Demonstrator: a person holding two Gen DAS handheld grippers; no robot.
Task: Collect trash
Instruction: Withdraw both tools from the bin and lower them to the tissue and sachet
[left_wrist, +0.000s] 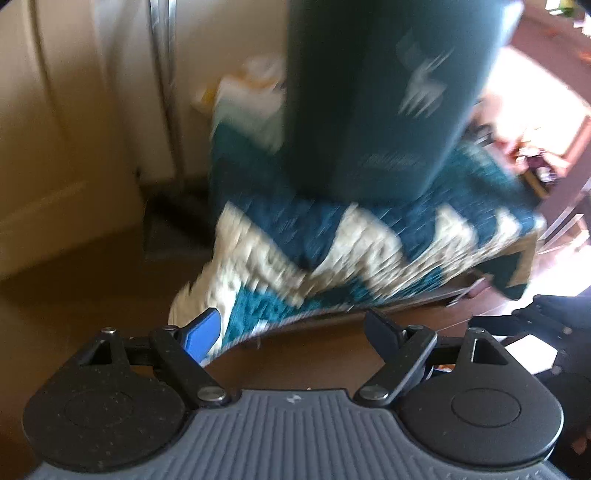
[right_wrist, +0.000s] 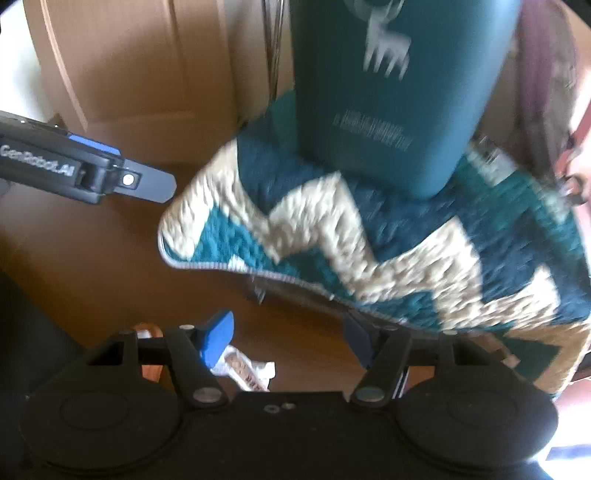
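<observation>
You are at the reaching step of collecting trash, both tools angled down toward the brown floor (right_wrist: 110, 258) in front of the teal bin (right_wrist: 399, 103), which serves here as the landmark. The trash I can make out is a crumpled white wrapper (right_wrist: 245, 371) with brown print, lying on the floor on the near side of the bin, clear of the rug and low in the right wrist view, just beside the blue pad of the right gripper (right_wrist: 288, 338). That gripper's jaws stand well apart with nothing between them, and the left gripper (left_wrist: 291, 330) is likewise spread wide and empty, hovering over the near edge of the rug. The bin is a tall, smooth, hard-sided container with rounded corners and a pale deer emblem; it stands on a chevron rug (right_wrist: 369, 236) of teal and cream, thick and nubbly, with a stitched grey border that curls up at the corner nearest you. Behind the bin runs a cream panelled door (left_wrist: 55, 147). The next move, as I judge it, calls for lowering the right tool so its fingers straddle the wrapper, then closing gently, since thin crinkled film flattens and can slide out. Motion blur hides finer detail.
</observation>
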